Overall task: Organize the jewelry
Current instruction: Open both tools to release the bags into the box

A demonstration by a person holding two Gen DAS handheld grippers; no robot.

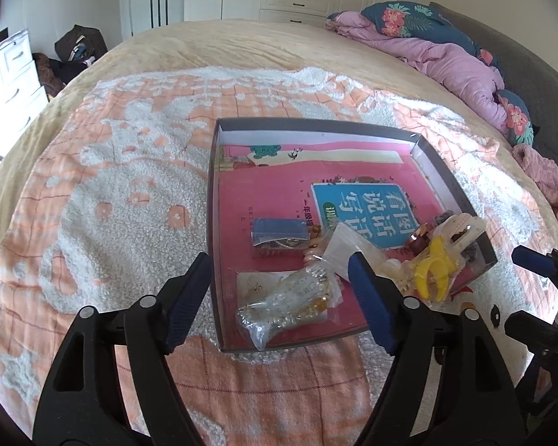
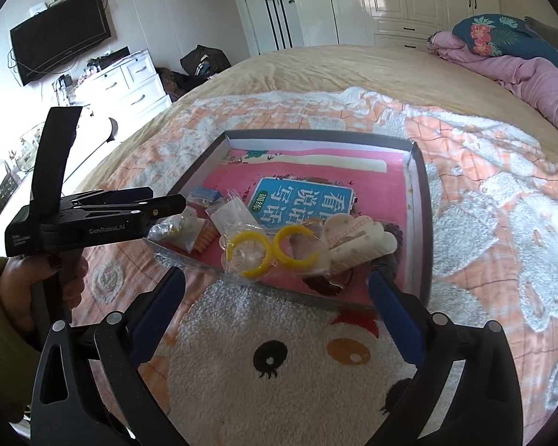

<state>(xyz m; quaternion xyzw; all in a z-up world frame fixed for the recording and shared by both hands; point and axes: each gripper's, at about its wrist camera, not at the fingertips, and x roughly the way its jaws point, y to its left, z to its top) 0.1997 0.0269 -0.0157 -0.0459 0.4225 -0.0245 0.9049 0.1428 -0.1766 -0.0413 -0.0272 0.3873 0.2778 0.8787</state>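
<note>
a shallow dark tray sits on a bed covered by an orange and white blanket, taking up the centre of both views, with a pink book lying flat inside as its floor. the jewelry lies heaped along the tray's near edge. in the left wrist view a small clear box with a blue insert sits at the middle of the frame, and a clear bag of beads and chains lies below it, between the left tongs, whose jaws stand apart and press on nothing. in the right wrist view two yellow rings in clear wrap lie at the centre, with a cream hair clip just to their right. the right tongs gape wide over the tray's near rim at the lower middle of the frame and hold nothing. at the left edge a hand in a green sleeve grips the other tool's handle.
</note>
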